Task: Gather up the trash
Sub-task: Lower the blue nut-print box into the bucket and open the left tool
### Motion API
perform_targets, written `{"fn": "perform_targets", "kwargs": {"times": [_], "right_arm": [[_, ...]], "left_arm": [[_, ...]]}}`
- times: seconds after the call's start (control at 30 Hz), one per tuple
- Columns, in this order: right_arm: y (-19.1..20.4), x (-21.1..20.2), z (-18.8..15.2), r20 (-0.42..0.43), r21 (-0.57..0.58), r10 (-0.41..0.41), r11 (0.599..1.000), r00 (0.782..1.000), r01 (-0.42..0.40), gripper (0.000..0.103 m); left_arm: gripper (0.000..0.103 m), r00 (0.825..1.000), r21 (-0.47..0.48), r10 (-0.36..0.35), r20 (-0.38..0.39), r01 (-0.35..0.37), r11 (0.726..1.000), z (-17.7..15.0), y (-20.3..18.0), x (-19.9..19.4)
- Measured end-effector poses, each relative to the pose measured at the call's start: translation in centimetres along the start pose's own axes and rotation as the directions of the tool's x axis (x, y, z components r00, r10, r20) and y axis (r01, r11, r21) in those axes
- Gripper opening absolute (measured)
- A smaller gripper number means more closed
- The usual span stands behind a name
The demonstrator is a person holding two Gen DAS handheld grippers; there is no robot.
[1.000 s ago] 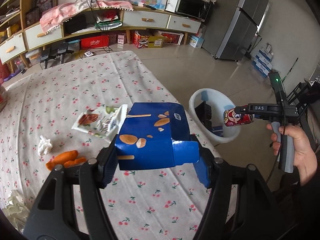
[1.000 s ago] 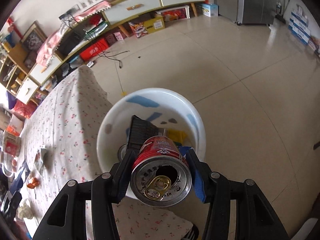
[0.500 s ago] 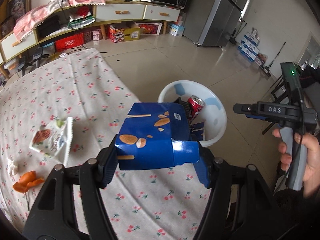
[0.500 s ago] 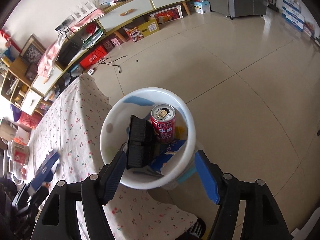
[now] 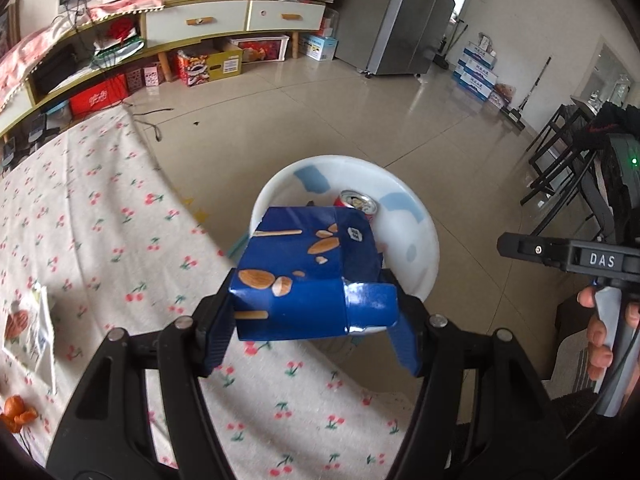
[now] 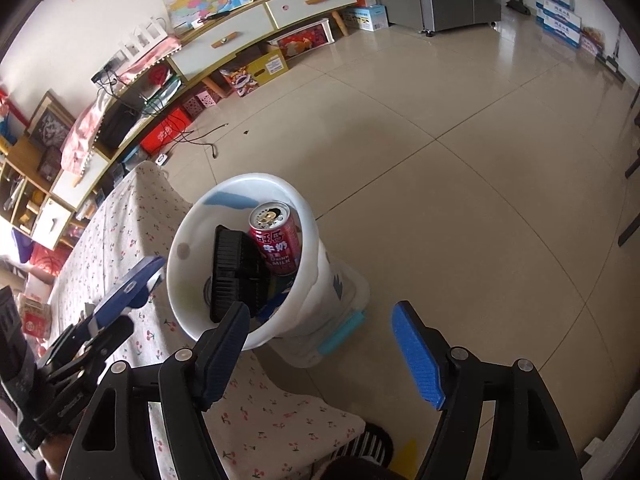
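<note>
Dropped from the right gripper (image 6: 320, 350), the red milk-drink can (image 6: 277, 240) stood inside the white trash bin (image 6: 188, 304), and the blue snack box (image 5: 308, 280) had travelled from over the table to the bin's near rim.

On the left, a snack pouch (image 5: 32, 332) and orange peel (image 5: 18, 408) remained on the cherry-print tablecloth (image 5: 100, 216), so more trash awaited collection. Just right of them, the left gripper (image 5: 310, 330) clamped the box across its width, poised over the table edge with the bin beyond; releasing it there looked like the next step. Farther right, the right gripper's jaws had just been opening and stood wide with nothing between them, free for another item.
</note>
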State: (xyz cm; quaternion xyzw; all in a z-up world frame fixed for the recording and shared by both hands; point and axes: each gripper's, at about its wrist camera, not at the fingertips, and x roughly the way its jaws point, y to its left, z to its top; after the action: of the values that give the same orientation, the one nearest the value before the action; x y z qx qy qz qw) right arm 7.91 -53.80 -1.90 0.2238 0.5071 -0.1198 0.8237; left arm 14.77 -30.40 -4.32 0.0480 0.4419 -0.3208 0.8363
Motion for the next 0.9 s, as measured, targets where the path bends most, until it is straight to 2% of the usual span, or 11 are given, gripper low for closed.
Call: {"fn": "perform_targets", "kwargs": {"times": [0.17,0.23,0.33,0.47,0.9], "right_arm": [[-0.4,-0.3,0.1,0.010,0.016,0.009,1.000,1.000,-0.009,0.075],[-0.5,-0.4,0.1,0.012,0.021,0.012,1.000,1.000,-0.012,0.076],[-0.4,-0.4,0.1,0.010,0.019,0.016,1.000,1.000,-0.016,0.076],[-0.2,-0.3,0.1,0.009,0.015,0.016,1.000,1.000,-0.017,0.076],[2.7,-0.5,0.0,0.014,-0.056,0.019,0.998,1.000,-0.019,0.076]], "left_arm": [[0.073,0.999,0.040,-0.031,0.020,0.031,0.999,1.4,-0.5,1.6],[0.083,1.000,0.031,-0.002,-0.026,0.003,1.000,1.9,-0.1,2.7],[0.083,0.998,-0.010,-0.016,-0.060,0.015,1.000,2.0,0.5,3.2],[0.083,0.998,-0.057,-0.041,-0.052,0.038,0.998,1.6,1.4,2.0],[0.084,1.000,-0.140,0.014,-0.023,-0.017,0.990,-1.1,6.1,-3.4]]}}
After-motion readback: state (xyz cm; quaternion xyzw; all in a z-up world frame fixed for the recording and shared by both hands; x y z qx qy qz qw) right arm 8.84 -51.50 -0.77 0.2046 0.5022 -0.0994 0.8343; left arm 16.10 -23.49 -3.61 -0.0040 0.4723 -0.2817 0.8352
